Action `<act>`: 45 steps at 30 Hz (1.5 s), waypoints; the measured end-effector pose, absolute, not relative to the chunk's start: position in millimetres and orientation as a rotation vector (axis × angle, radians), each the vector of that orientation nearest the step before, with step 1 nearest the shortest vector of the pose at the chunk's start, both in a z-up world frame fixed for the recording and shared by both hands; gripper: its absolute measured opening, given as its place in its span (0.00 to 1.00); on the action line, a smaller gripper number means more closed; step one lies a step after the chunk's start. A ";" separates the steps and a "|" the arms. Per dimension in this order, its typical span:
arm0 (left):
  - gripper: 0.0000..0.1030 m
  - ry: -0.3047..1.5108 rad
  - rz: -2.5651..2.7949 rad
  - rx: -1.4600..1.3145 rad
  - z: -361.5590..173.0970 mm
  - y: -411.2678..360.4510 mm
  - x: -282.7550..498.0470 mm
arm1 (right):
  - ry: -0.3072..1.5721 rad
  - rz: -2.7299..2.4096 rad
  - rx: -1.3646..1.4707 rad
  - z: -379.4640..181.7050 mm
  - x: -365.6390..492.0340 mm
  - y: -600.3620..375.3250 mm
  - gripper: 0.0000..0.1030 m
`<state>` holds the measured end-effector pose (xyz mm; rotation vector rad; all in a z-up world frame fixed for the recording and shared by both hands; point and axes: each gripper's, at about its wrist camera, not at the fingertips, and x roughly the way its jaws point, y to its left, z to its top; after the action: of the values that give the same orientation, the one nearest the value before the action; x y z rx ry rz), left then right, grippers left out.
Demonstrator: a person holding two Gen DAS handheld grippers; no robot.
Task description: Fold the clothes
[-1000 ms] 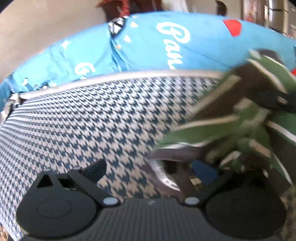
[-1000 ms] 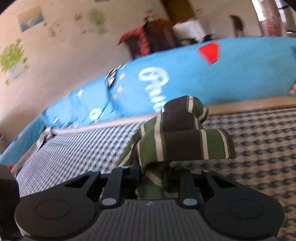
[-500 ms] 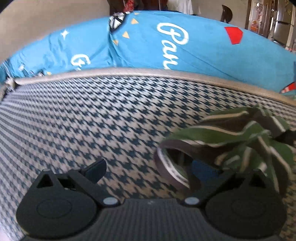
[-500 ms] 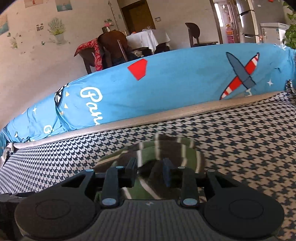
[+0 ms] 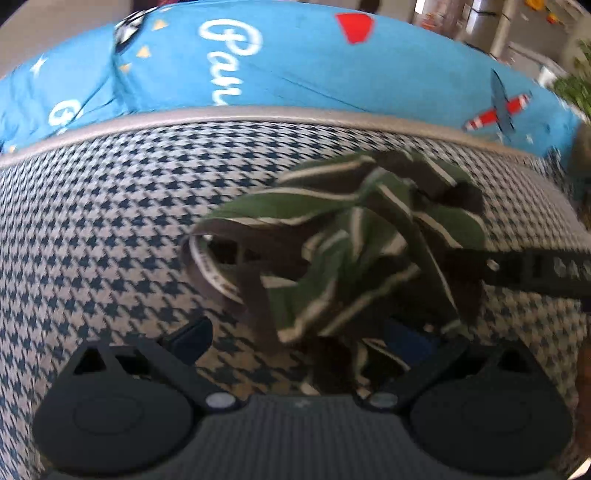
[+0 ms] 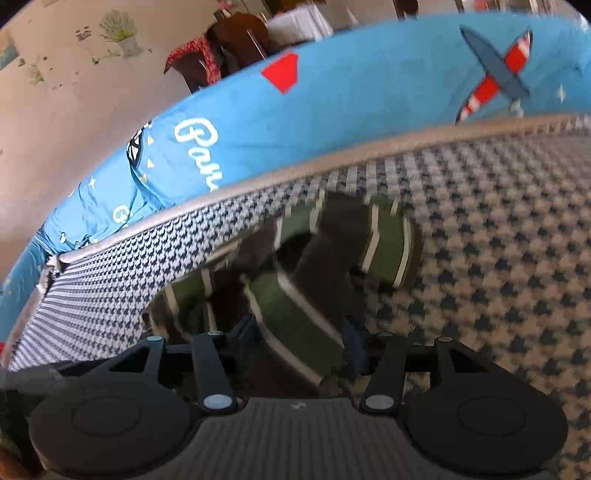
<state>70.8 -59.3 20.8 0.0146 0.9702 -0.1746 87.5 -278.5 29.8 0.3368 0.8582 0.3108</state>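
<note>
Your work surface is a houndstooth-patterned cushion (image 5: 110, 221) with a pale piped edge; behind it stands a blue printed backrest (image 5: 295, 66) carrying white script and a red-and-white aeroplane motif.

The task item, a green, brown and white striped garment (image 5: 351, 236), lies crumpled on the cushion, right of centre in the left wrist view. One open hem or cuff faces left, showing a pale inner band.

Left gripper (image 5: 295, 336): its fingers stand wide apart. The left finger is over bare cushion; a bunch of the garment sits just in front of the right finger, partly covering it. You cannot tell whether that finger touches the fabric.

Right gripper (image 6: 301, 341): its fingers are opening. A green striped fold of the garment (image 6: 295, 321) lies between them, and neither finger visibly presses on it. The picture is blurred here, so the fabric's edges are soft.

In the left wrist view, a black arm of the right gripper reaches in from the right edge onto the garment. In the right wrist view, a wall with small plant decals (image 6: 118, 29) shows beyond the backrest.
</note>
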 end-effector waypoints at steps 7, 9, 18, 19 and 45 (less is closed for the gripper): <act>1.00 0.983 -0.266 0.078 5.4 -82.3 64.9 | 0.942 0.334 0.450 4.7 102.7 -277.1 0.51; 1.00 0.989 -0.281 0.110 2.1 -89.5 62.4 | 0.958 0.337 0.481 -1.4 106.6 -275.4 0.51; 1.00 0.985 -0.205 0.105 -9.1 -92.1 67.1 | 0.968 0.390 0.476 -5.5 113.2 -265.0 0.40; 1.00 0.981 -0.190 0.099 -8.9 -90.5 68.2 | 0.972 0.398 0.482 -6.8 113.8 -264.9 0.38; 1.00 0.843 0.187 0.122 25.0 -2.3 62.6 | 0.959 0.616 0.480 2.2 103.1 -194.6 0.29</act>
<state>62.6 -2.3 25.0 0.1223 0.8426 0.1865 103.1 -194.6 2.2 0.4801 0.9587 0.6157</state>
